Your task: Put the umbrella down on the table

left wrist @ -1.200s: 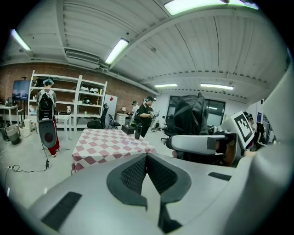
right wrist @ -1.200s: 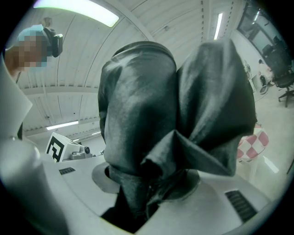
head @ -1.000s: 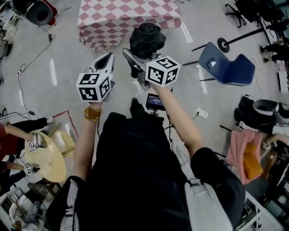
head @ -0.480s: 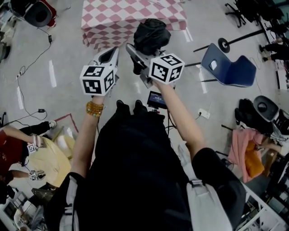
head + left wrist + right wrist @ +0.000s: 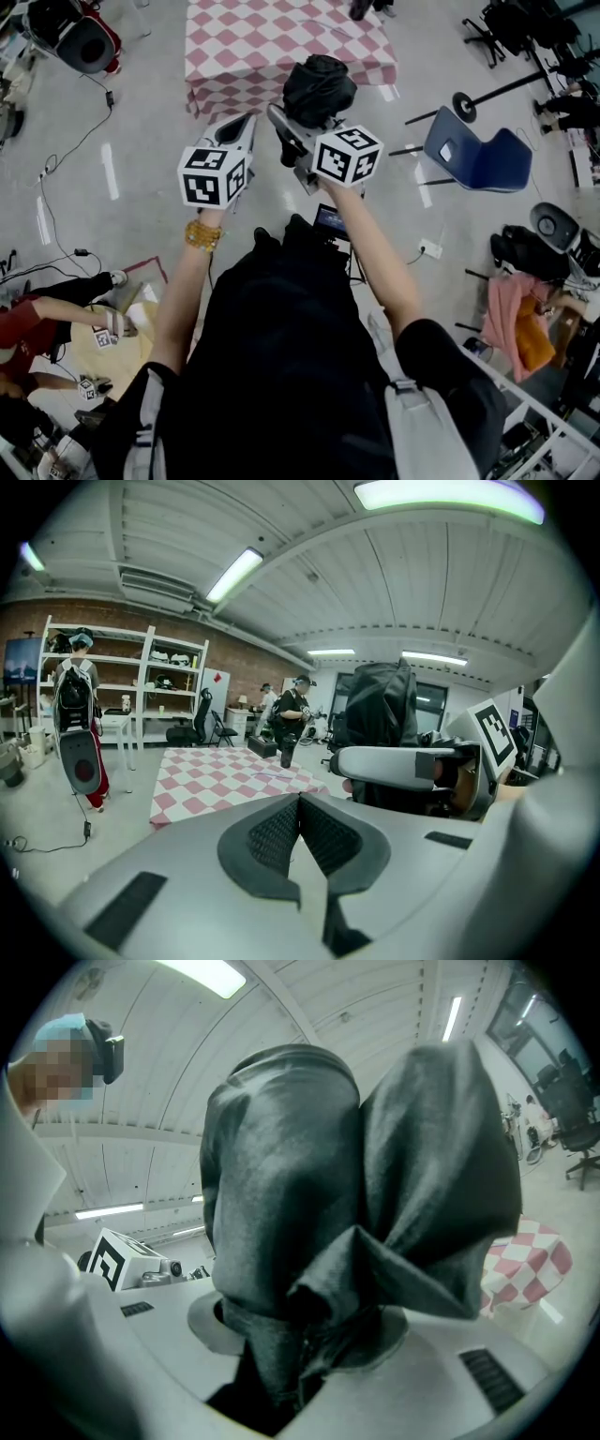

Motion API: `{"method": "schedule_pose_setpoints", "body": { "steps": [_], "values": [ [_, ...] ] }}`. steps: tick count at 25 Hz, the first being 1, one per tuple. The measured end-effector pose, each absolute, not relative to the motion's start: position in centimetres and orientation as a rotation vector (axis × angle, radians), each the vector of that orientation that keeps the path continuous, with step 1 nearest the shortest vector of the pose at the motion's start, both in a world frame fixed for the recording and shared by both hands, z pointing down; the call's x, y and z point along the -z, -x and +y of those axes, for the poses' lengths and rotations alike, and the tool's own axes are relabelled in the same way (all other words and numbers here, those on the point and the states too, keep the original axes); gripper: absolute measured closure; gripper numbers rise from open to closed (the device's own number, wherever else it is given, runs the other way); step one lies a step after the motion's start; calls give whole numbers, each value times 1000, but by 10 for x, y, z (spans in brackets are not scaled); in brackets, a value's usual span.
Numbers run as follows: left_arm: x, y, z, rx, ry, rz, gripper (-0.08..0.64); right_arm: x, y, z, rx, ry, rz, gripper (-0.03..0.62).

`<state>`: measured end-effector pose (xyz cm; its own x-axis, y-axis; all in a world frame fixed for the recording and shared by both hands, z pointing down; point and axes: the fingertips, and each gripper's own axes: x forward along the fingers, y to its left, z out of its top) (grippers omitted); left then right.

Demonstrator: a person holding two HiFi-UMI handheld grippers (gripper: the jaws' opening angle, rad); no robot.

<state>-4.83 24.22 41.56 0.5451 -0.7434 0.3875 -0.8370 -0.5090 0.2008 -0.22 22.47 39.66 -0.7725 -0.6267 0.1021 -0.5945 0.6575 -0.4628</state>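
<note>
Grey floor point(image 5: 141, 141), prob. concrete, blue chair point(image 5: 473, 155), brick wall point(image 5: 112, 619) w/ white shelves point(image 5: 141, 682), ceiling strip lights point(image 5: 234, 574).

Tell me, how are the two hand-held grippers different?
The right hand-held gripper grips the black umbrella; the left hand-held gripper holds nothing. The right one's jaws stand apart around the umbrella's cloth; the left one's jaws are shut together. Both point toward the checked table.

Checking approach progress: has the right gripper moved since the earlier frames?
Yes. The right gripper, shut on the umbrella, has come nearer the checked table, which shows larger in its view.
</note>
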Motion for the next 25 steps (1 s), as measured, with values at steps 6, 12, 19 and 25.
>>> {"method": "schedule_pose_setpoints", "body": {
  "steps": [6,12,19,25],
  "values": [
    [-420,58,213,-358,-2392,-1327,546,-400,11,196,763,990,2813,414],
    [-435,36,170,-381,-2353,-1366,546,-413,-11,153,778,934,2836,414],
    [-422,6,98,-400,-2315,-1404,546,-403,-39,82,809,866,2861,416],
    [-430,-6,66,-403,-2287,-1436,546,-412,-57,42,818,832,2873,416]
  ]
}}
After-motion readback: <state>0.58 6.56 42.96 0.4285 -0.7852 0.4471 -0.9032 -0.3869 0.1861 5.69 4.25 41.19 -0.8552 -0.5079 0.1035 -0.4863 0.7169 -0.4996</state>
